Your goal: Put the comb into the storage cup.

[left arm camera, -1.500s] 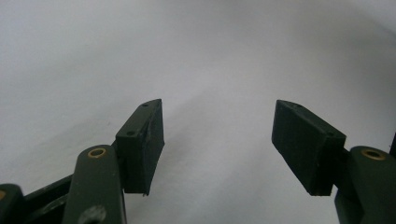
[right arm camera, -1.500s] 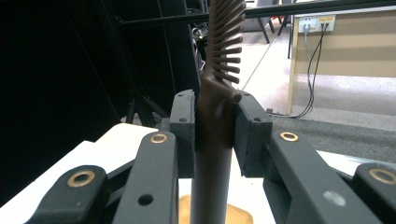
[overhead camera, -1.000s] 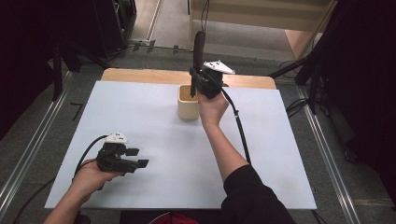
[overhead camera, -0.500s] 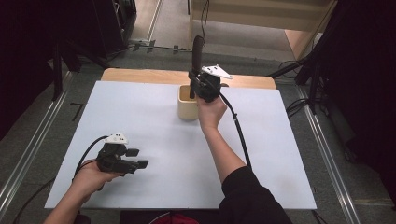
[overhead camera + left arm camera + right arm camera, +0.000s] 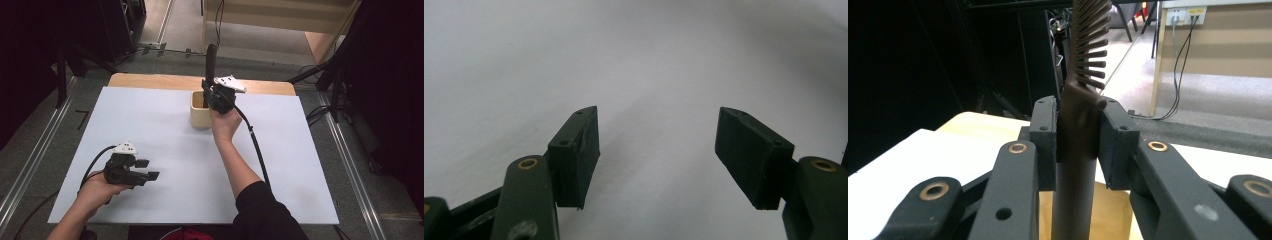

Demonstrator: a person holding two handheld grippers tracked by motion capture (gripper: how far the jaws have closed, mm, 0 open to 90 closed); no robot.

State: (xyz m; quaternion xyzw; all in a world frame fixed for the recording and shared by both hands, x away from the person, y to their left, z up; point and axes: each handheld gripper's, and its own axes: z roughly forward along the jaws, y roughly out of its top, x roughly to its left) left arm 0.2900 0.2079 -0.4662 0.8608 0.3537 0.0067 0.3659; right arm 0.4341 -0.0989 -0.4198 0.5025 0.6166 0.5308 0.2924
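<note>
Gripping the brush (image 5: 1079, 130) upright above the holder (image 5: 199, 114), right tool (image 5: 216, 95).

So we've got a dark brown comb-style brush (image 5: 1083, 100) standing pretty much upright, teeth end up, with its round handle pointing down over the little beige cup (image 5: 200, 111). The cup's a squarish, open-topped wooden-looking thing sitting upright on the white mat, toward the far edge. We can't tell if the handle tip touches inside.
</note>
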